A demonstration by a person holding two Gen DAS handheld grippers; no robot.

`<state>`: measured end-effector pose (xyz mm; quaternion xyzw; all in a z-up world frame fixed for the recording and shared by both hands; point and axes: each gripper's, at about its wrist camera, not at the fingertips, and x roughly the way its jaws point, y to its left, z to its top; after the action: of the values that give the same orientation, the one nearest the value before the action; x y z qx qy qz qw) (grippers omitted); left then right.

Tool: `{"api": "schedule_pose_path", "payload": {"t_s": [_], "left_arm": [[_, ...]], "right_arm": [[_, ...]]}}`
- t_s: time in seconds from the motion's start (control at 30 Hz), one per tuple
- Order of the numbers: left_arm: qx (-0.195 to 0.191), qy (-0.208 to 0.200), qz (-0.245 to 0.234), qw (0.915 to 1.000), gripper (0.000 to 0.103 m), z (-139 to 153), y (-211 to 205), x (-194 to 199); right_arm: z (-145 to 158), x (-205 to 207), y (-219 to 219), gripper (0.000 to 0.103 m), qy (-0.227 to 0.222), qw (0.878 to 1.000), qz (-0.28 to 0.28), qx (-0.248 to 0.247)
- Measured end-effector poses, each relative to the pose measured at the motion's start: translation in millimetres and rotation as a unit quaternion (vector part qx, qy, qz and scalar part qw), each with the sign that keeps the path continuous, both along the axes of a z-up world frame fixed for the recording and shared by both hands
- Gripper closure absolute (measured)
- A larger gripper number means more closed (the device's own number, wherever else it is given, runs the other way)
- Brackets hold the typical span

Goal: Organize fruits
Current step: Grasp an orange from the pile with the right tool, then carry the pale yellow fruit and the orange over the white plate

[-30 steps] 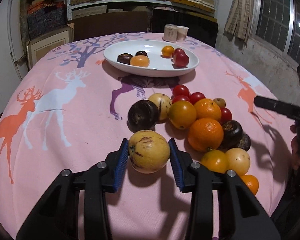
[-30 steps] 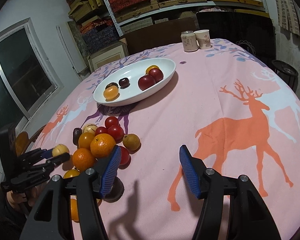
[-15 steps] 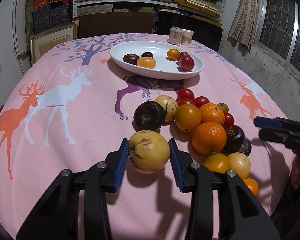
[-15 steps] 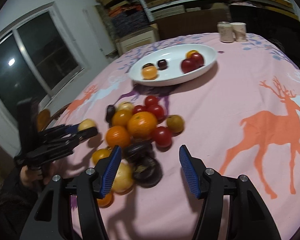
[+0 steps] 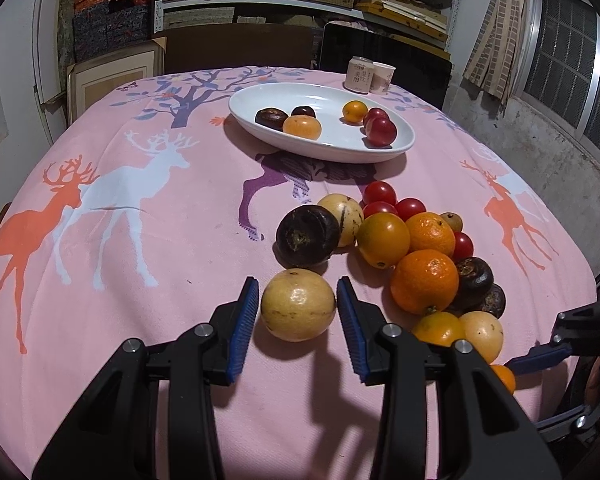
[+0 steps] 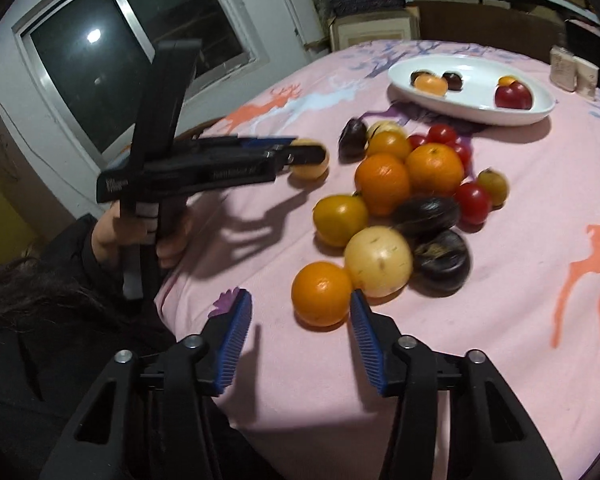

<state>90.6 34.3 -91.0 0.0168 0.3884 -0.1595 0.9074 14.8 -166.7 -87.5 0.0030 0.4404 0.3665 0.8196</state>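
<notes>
The left gripper point(image 5: 298, 308) is spread around a yellow fruit point(image 5: 298, 309), with small gaps at both pads. The right gripper point(image 6: 300, 334) gapes wide just short of an orange point(image 6: 321, 293) at the pile's point(image 6: 404, 196) near edge.

Left gripper point(image 5: 298, 306) and right gripper point(image 6: 300, 336): black plastic frames, silver screws, ribbed blue pads point(image 5: 244, 320). Left hand point(image 6: 140, 236): bare skin, black sleeve point(image 6: 40, 320), dark hair.
</notes>
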Motion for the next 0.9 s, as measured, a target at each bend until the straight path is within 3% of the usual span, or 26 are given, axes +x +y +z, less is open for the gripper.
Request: {"api": "schedule_pose_path", "payload": {"t_s": [0.23,0.3,0.43,0.9], "left_arm": [[0.034,0.019,-0.015,0.9991,0.058,-7.6,-12.8,3.1],[0.040,0.029,-0.017,0.9986,0.058,-10.8,-14.7,5.7],[0.050,0.037,-0.021,0.9978,0.063,-14.6,-18.1,7.1],[0.065,0.041,-0.021,0.9968,0.061,-16.4,-22.1,8.9]], "right_arm": [[-6.9,2.4,8.6,0.059,-0.005,1.000,-0.014,-0.019],[-8.6,3.7,7.6,0.068,-0.004,1.000,-0.020,-0.018],[-10.8,6.0,1.2,0.068,0.003,1.000,-0.025,-0.001],[11.3,6.7,-31.9,0.068,-0.024,0.997,-0.063,0.046]]}}
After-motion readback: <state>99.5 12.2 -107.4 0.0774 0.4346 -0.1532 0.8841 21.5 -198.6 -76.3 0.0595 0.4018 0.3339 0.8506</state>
